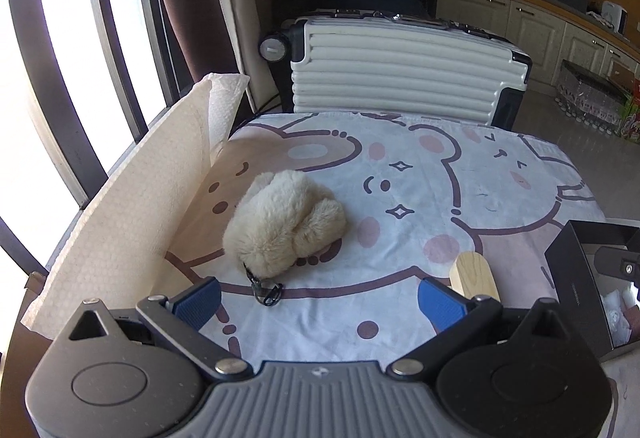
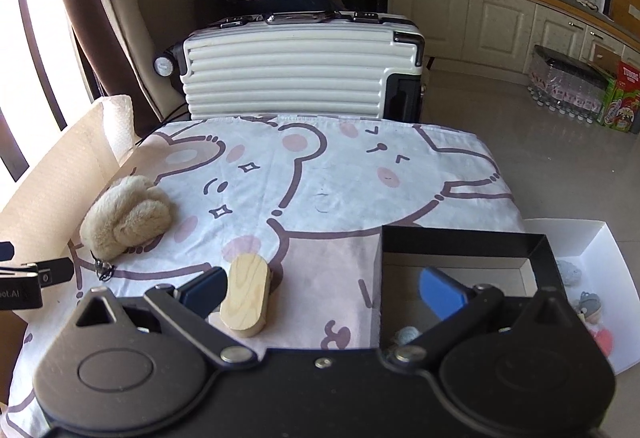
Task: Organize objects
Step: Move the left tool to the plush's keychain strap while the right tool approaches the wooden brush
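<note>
A cream fluffy plush keychain (image 1: 284,224) lies on the bear-print cloth, its black clasp (image 1: 266,292) toward me. My left gripper (image 1: 320,304) is open and empty just in front of it. The plush also shows in the right wrist view (image 2: 128,218) at the left. A light wooden oval piece (image 2: 244,292) lies on the cloth beside my right gripper's left finger; it also shows in the left wrist view (image 1: 474,276). My right gripper (image 2: 324,288) is open and empty, its right finger over a black box (image 2: 464,244).
A white box (image 2: 600,262) with small toys sits right of the black box. A paper towel sheet (image 1: 140,198) stands along the table's left edge. A white ribbed suitcase (image 2: 300,74) stands behind the table. The table's far and right edges drop to the floor.
</note>
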The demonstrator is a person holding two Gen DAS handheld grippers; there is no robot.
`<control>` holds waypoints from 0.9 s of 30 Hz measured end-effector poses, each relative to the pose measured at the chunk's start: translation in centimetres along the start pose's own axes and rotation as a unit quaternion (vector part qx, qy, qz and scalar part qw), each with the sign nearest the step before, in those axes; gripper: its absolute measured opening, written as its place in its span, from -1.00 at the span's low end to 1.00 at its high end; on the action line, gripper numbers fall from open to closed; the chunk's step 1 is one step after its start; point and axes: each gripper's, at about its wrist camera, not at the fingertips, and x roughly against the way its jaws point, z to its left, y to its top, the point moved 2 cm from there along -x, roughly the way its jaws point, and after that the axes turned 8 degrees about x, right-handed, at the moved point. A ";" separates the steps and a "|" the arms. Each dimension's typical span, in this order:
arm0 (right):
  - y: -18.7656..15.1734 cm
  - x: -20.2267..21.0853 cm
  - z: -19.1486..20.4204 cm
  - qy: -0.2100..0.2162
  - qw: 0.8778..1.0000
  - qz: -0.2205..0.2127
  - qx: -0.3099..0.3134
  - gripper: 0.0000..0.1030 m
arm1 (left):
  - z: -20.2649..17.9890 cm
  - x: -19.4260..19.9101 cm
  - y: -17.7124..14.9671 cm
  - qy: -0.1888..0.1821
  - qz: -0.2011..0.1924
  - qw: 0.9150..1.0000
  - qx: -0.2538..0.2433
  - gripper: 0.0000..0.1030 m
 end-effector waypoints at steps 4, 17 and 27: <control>0.2 -0.6 0.8 0.012 1.000 0.001 0.001 1.00 | 0.9 -0.2 0.1 0.006 -0.014 1.000 0.000 1.00; 0.3 -3.2 3.1 0.045 0.999 -0.002 0.015 1.00 | 5.8 -3.7 -0.4 0.005 0.028 0.998 0.055 0.69; -0.4 -6.8 4.0 0.073 0.996 0.033 0.027 1.00 | 7.2 -9.2 -2.7 -0.008 0.095 0.994 0.060 0.06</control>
